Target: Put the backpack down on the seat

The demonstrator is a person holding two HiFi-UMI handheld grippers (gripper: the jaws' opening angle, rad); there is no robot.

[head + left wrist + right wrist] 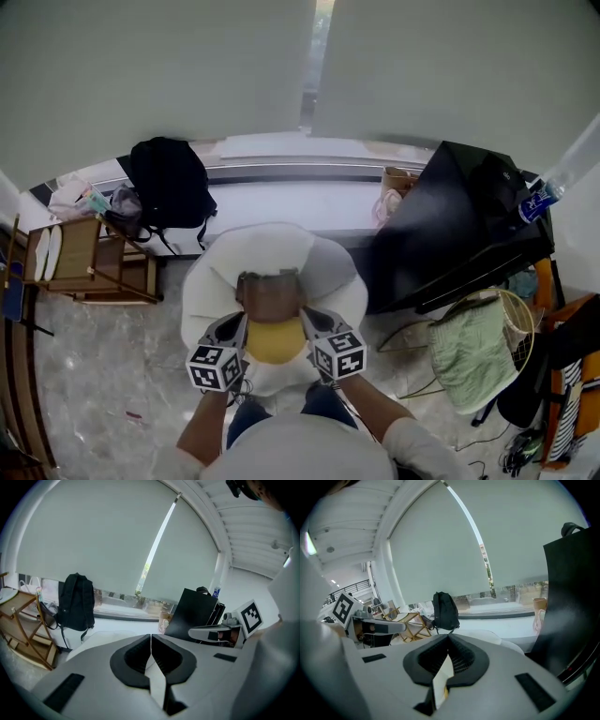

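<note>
Jaws of left gripper (151, 640) and right gripper (448, 641) both closed, nothing btwn them. Held side by side at bottom centre, over white seat (211, 272). Backpack (169, 183) stands on sill (281, 202), upper left, apart from seat.

Lounge-type rm: roller blinds (169, 66), window ledge (281, 202), marble floor (103, 366), beanbag seat (211, 272), wooden rack (89, 262).

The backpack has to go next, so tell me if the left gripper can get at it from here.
Probably yes. The backpack stands on the ledge left of and beyond the seat, with nothing between it and the left gripper. Its jaws are shut, though, and must open first.
</note>
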